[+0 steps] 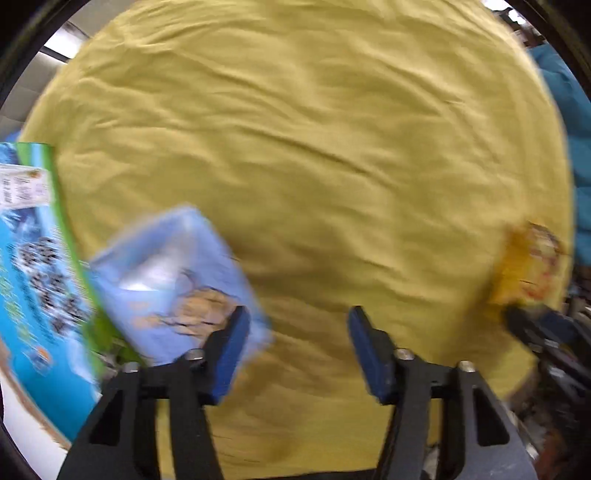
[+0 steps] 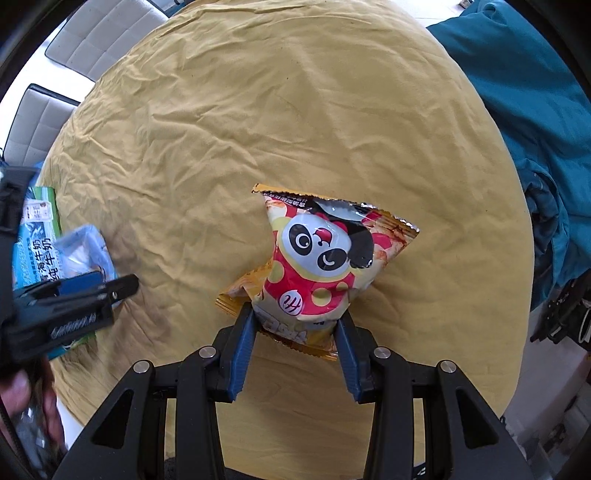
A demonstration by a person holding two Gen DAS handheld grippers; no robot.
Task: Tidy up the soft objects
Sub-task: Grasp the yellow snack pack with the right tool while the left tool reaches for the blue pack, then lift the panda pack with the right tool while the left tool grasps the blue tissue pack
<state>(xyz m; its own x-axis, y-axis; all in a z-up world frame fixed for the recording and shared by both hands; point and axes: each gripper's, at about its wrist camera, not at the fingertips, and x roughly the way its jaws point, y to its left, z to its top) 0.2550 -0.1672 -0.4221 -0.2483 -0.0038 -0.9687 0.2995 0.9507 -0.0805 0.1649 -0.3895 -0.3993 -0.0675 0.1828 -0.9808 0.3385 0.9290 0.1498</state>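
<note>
A snack bag [image 2: 314, 266] with a panda face, red and yellow, stands on the round table's yellow cloth [image 2: 295, 110]. My right gripper [image 2: 295, 314] is shut on the bag's lower end, its blue pads pressing in from both sides. The left wrist view shows the same bag [image 1: 528, 266], blurred, at the right edge. A pale blue soft packet [image 1: 173, 280] lies at the table's left edge, just outside my left gripper's left finger. My left gripper [image 1: 297, 321] points down at the cloth, jaws apart with only cloth between them. It also shows at the left, beside the packet [image 2: 83, 251], as the left gripper [image 2: 110, 288].
A blue and green printed carton [image 1: 33, 258] lies at the left rim, partly under the blue packet. A teal garment [image 2: 535, 110] is heaped off the table's right side. Padded chairs [image 2: 103, 33] stand beyond the far left edge. A person's hand [image 2: 22, 398] holds the left gripper.
</note>
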